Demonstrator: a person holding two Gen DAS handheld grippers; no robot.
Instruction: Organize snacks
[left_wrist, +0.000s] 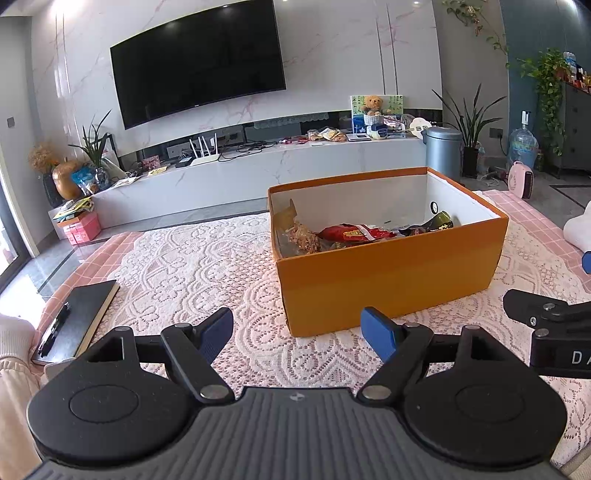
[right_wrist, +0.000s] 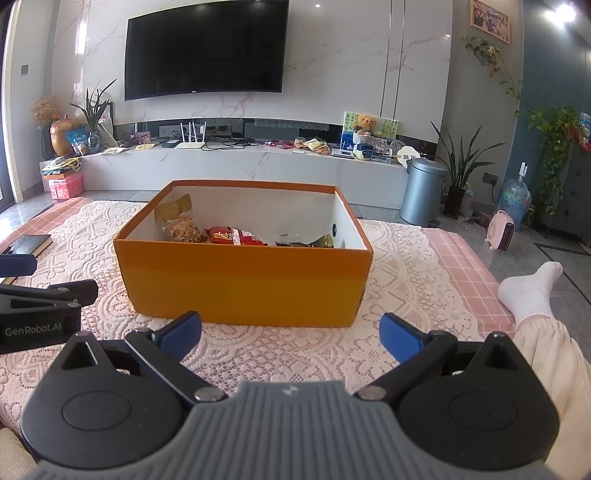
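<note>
Both units held low over the lace cloth (left_wrist: 192, 258), pointing at the orange box (right_wrist: 243, 280). Left hand-held gripper (left_wrist: 297, 334): fingers spread wide, nothing between them. Right hand-held gripper (right_wrist: 290, 332): likewise spread, empty. Box sits open-topped on the cloth, just ahead of both. Inside: clear bag of brown snacks (right_wrist: 181, 223) against left wall, red packet (right_wrist: 236, 236) mid-floor, dark packet (left_wrist: 439, 221) toward right, partly hidden by the rim. Black notebook (left_wrist: 83, 317) lies left, well apart.
</note>
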